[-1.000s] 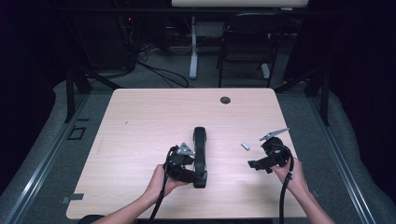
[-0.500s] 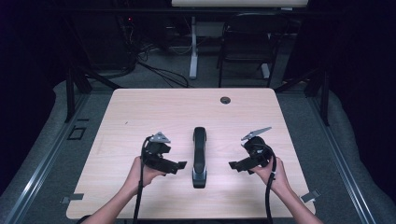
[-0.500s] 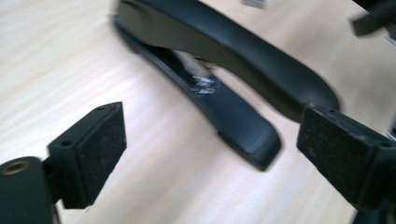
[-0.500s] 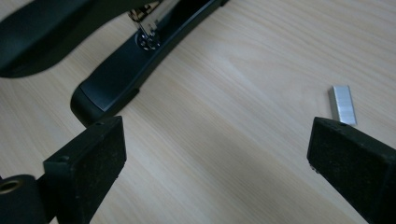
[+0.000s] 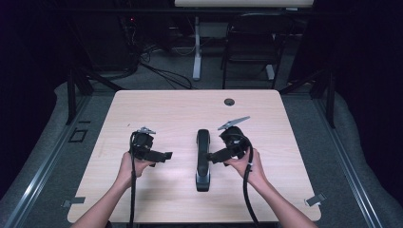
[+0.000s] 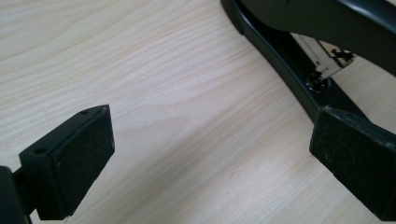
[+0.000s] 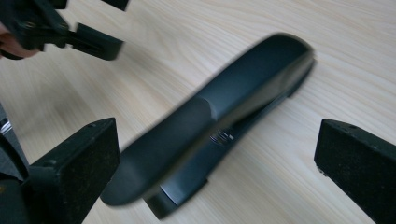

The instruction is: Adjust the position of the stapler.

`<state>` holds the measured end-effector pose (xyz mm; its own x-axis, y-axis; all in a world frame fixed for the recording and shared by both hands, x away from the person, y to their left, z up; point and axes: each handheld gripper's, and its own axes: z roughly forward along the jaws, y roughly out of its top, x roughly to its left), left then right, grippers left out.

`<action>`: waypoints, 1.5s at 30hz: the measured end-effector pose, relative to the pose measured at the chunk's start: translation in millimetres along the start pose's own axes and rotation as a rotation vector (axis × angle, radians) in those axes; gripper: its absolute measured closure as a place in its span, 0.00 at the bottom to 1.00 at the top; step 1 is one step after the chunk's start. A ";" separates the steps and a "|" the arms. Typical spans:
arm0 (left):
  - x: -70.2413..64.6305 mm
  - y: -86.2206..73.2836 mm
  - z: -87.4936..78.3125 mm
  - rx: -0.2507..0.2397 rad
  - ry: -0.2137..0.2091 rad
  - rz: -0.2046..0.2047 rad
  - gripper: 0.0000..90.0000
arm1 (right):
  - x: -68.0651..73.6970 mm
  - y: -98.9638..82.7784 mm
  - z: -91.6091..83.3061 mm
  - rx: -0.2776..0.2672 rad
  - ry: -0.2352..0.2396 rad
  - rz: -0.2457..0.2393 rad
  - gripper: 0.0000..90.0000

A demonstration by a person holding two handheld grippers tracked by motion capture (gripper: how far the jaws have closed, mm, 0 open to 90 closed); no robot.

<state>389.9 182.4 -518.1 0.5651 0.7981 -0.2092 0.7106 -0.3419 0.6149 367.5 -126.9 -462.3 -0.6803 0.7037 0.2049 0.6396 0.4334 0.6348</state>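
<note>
Because the long black metal-and-plastic stapler (image 5: 203, 160) lying on the pale wooden table (image 5: 180, 114) looks rigid, weighty and smooth-topped, you grip across its narrow sides; your left gripper (image 5: 167, 155) and right gripper (image 5: 212, 156) flank the stapler, jaws just opened wide, empty.

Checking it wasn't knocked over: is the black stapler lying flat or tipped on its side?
Lying flat: the stapler rests on its base on the table, arm on top.
</note>
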 end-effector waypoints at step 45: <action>22.1 -3.9 16.1 0.055 -0.027 -0.032 0.00 | 7.8 -1.1 37.4 0.263 -0.138 -0.074 0.42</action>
<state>406.3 193.3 -537.3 0.5520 0.7959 -0.2488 0.7501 -0.3437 0.5649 374.9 -100.8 -489.2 -0.6849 0.7268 0.0510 0.6732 0.6046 0.4257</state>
